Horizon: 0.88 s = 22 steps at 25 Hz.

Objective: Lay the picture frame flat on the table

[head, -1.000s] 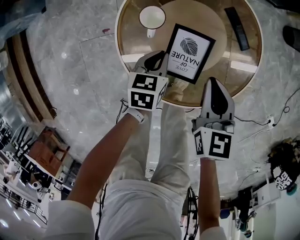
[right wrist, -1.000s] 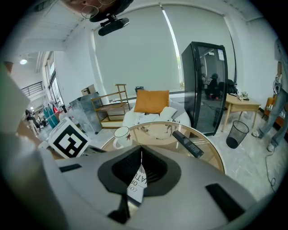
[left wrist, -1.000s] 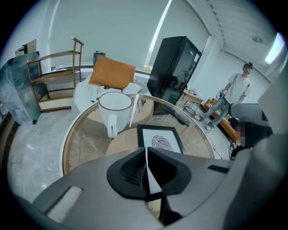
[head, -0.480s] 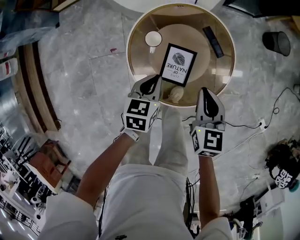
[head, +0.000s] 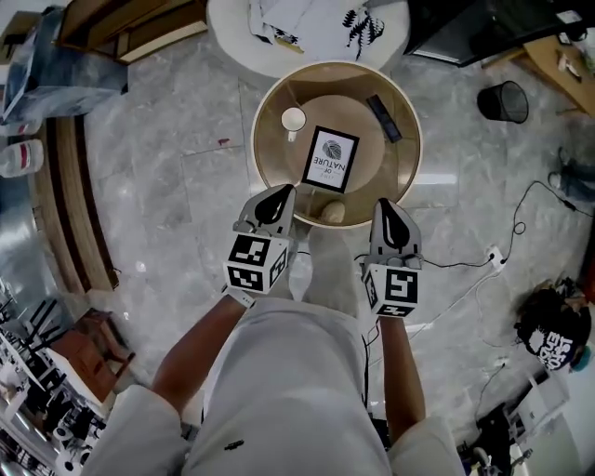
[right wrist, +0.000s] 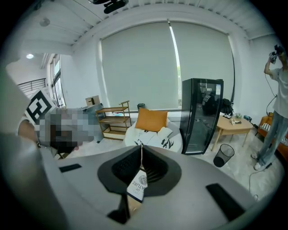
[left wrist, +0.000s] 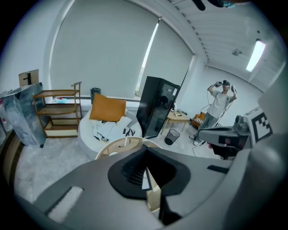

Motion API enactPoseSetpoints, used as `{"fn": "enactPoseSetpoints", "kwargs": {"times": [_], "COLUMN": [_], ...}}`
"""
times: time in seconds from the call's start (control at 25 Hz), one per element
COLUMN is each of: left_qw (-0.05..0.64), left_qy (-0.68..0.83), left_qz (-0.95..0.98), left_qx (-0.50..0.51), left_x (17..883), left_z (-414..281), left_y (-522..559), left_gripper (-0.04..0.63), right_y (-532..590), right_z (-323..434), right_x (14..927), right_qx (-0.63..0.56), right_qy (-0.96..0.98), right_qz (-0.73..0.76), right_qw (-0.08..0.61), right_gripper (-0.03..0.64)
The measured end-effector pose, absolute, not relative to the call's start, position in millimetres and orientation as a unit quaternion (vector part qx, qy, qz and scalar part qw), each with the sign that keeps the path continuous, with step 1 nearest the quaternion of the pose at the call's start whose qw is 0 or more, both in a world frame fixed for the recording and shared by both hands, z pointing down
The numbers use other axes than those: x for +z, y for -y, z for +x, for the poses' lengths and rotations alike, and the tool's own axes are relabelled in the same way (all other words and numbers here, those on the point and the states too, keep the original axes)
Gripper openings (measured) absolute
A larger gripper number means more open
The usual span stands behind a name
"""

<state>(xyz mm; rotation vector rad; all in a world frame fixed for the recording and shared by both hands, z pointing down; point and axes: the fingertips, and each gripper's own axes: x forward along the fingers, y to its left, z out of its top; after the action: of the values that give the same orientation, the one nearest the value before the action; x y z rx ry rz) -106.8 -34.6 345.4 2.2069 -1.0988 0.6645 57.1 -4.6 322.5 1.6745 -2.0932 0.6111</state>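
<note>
On the round wooden table [head: 372, 181], raised rim, seen from overhead: the picture frame [head: 331, 159], black border, lying flat near the centre, face up, with a dark whorl motif and lines of print.

Hidden or unclear:
- A pale rounded item [head: 333, 212] sits at the near rim, just beside the frame's lower edge; what it is cannot be told.
- Each gripper view is filled in its lower half by the gripper's own grey body. This covers nearly all of the table, so only a thin sliver of frame and tabletop shows through the slit below the jaw tips.
- The seat [head: 307, 28] beyond the table, round and white with patterned cushions, is cut off by the top edge of the head view.

Containers:
- The table holds the frame, a white cup [head: 293, 119] to its upper left and a dark remote-like bar [head: 381, 105] to its upper right. All are apart from one another.
- What is in the cup cannot be made out.
- A black wastebasket [head: 503, 100] stands on the marble floor, well apart from the table; its contents are not legible.

Grippers:
- The left gripper [head: 276, 197] has its jaws pressed together at the tips and pinches nothing. It hangs over the near rim, apart from the frame.
- The right gripper [head: 385, 209] likewise has its jaws closed tip to tip and is empty, at the near rim.
</note>
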Motion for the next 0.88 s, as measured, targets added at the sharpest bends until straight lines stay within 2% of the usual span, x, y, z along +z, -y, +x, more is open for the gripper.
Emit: {"fn": "enactPoseSetpoints", "kwargs": {"times": [0.44,0.88], "left_qw": [0.242,0.179], "left_qy": [0.401,0.375], "left_qz": [0.861,0.895], "left_qx": [0.198,0.163], "left_x": [221,156], "left_z": [-117,-97], "left_y": [25,10], "left_gripper": [0.003,0.003], "right_y": [-15,-29], "right_z": [44,54], "right_x": [218,146], "right_qx": [0.169,0.128], "right_qy": [0.762,0.756], "right_qz": [0.599,0.629], "right_qw": [0.179,0.126], "right_gripper": [0.006,0.006]}}
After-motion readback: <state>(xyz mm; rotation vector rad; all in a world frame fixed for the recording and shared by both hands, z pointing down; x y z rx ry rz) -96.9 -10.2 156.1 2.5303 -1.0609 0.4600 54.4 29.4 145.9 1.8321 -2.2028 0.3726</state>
